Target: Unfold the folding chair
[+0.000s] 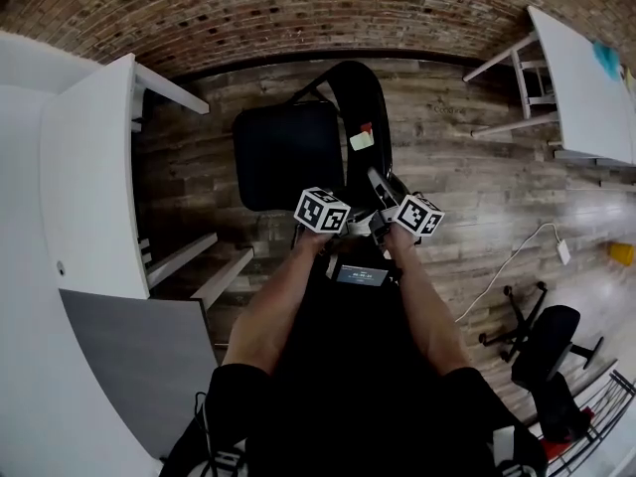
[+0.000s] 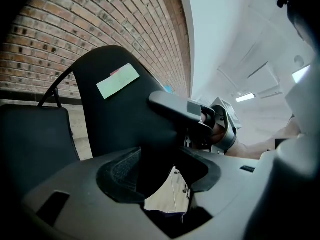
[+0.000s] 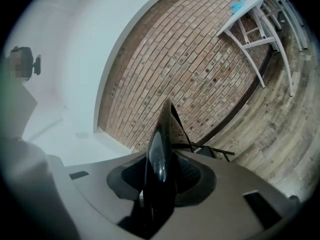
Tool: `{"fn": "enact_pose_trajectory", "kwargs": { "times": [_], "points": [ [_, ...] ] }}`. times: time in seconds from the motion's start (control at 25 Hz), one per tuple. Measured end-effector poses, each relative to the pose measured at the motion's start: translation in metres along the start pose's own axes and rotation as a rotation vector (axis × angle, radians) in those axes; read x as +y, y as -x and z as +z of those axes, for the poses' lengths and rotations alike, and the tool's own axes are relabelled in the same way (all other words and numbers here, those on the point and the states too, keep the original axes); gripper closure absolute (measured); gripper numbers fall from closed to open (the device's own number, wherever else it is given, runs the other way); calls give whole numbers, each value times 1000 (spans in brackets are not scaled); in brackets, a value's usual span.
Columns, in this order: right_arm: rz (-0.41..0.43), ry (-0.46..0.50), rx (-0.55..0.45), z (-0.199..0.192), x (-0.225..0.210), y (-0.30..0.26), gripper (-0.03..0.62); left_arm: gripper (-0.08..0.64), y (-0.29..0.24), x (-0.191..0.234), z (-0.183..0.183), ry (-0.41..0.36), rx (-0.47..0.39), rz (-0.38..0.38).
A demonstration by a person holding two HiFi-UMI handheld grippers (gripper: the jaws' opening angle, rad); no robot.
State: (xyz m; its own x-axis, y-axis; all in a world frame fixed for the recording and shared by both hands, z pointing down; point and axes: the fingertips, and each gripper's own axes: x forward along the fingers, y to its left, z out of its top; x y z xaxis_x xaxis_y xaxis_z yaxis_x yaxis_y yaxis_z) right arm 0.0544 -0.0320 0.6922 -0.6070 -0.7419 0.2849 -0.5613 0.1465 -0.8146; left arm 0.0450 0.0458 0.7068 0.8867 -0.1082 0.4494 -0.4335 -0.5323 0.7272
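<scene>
**Head view.** The folding chair stands on the wooden floor directly ahead of the person. Its seat is set left of the curved backrest. The left gripper and right gripper are both held at the backrest's near edge, side by side, neither clearly nearer.

**Left gripper view.** The backrest, marked with a pale label, rises away from the left gripper. Its lower edge is taken between the jaws, which appear pressed onto it. The seat hangs to the left. The right gripper is seen on the same edge, just beside.

**Right gripper view.** The backrest is seen edge-on, its long axis running straight out from the right gripper. The jaws are pinched on it.
</scene>
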Motion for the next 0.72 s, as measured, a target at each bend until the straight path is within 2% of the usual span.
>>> {"fn": "enact_pose_trajectory", "kwargs": {
  "times": [0.72],
  "points": [
    [-72, 35, -49, -12, 3, 16, 476, 339, 4, -8, -18, -31, 48, -60]
  ]
}}
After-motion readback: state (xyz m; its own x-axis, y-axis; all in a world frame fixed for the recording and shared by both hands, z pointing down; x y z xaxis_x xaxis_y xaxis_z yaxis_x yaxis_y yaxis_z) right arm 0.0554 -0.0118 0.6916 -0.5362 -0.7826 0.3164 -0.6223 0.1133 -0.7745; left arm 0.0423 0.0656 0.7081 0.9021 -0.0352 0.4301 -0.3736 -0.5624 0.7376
